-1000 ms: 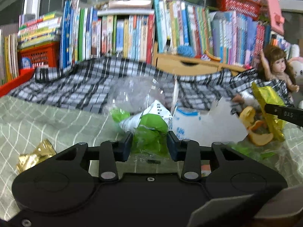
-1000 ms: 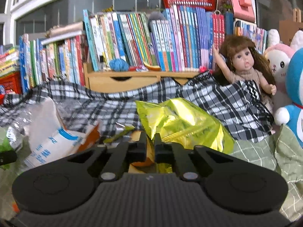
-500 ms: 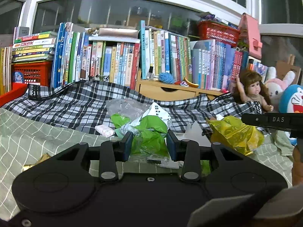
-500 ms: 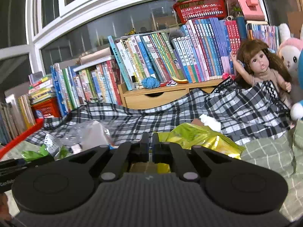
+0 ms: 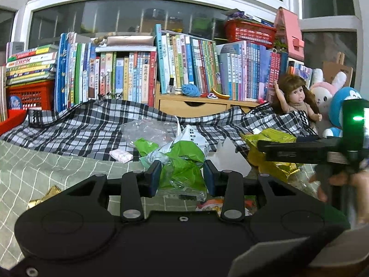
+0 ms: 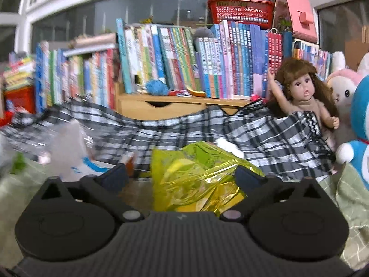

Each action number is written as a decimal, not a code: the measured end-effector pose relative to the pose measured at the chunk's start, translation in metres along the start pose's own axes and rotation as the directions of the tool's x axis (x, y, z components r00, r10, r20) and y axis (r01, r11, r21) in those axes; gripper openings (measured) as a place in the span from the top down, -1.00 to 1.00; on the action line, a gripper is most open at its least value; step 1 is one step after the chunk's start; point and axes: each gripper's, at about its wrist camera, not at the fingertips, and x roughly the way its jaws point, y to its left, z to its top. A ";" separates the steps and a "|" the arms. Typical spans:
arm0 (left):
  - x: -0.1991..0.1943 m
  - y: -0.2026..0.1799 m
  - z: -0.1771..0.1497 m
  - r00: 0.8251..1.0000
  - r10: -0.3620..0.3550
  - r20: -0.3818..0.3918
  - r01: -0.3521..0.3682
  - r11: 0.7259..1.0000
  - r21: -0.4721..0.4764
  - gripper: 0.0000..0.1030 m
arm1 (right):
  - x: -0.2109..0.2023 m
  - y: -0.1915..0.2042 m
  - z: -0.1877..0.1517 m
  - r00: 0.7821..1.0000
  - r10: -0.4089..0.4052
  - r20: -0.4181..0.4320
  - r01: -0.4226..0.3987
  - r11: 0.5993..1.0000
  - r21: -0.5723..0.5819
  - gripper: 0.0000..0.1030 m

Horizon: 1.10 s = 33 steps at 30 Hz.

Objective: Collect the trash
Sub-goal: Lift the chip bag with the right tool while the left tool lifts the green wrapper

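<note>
While opening, right gripper (image 6: pixel 182 176) straddles yellow wrapper (image 6: pixel 198 175).

Blue plush toy (image 6: pixel 361 124) cut by right edge; left books (image 6: pixel 69 78) blurred

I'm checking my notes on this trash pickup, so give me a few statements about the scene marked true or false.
1. The left hand-held gripper is closed on a green wrapper. True.
2. The yellow foil bag is pinched tight by the right hand-held gripper. False: its jaws are opening, pads clear of the bag.
3. A doll sits against the books. True.
4. The blanket is plain red. False: black-and-white plaid.
</note>
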 end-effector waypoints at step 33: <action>-0.008 -0.010 0.000 0.998 -0.017 0.053 0.014 0.998 0.055 0.25 | -0.039 -0.004 0.015 0.983 0.186 -0.008 -0.184 0.978 0.099 -0.14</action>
